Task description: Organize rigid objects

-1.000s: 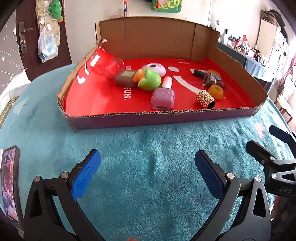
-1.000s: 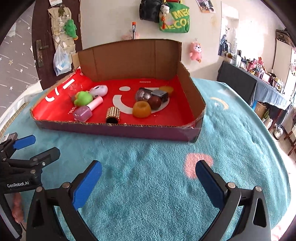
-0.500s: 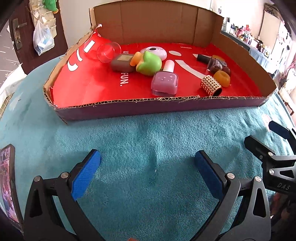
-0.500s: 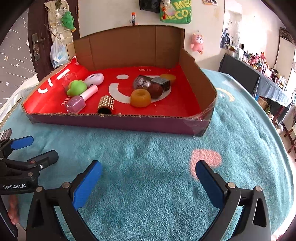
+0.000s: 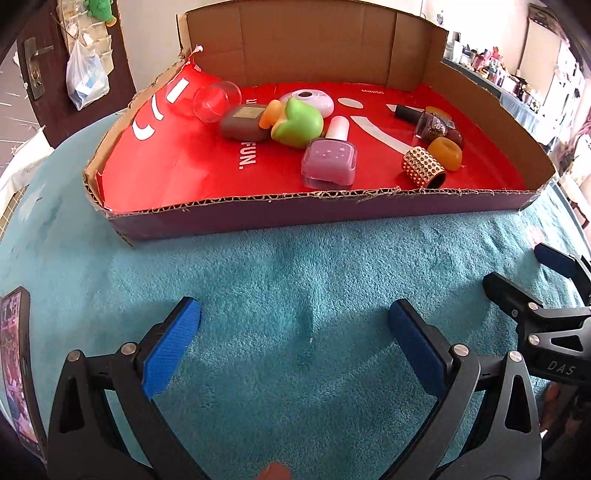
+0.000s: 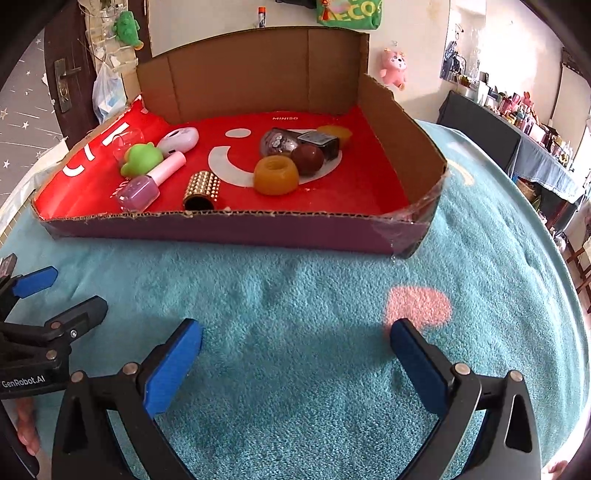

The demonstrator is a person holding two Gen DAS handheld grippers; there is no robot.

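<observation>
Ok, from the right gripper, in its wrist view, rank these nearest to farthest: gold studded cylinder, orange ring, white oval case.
1. gold studded cylinder, against the tray's front wall, left of centre.
2. orange ring, mid-tray.
3. white oval case, back left.

This is a room in a home, lived in and quite full. The bench (image 6: pixel 332 369) is covered with a fluffy teal cloth that has a pink heart shape (image 6: pixel 419 304) on it. Behind it there is a dark wooden door (image 5: pixel 33 66) with a metal handle, and a plastic bag (image 5: pixel 86 79) hangs beside it. A green soft toy (image 6: pixel 127 27) and a pink soft toy (image 6: pixel 394 68) hang on the white wall, next to a green cloth bag (image 6: pixel 349 13). At the right side, a long side table (image 6: pixel 517 147) under a dark cloth carries many small bottles and boxes.
</observation>
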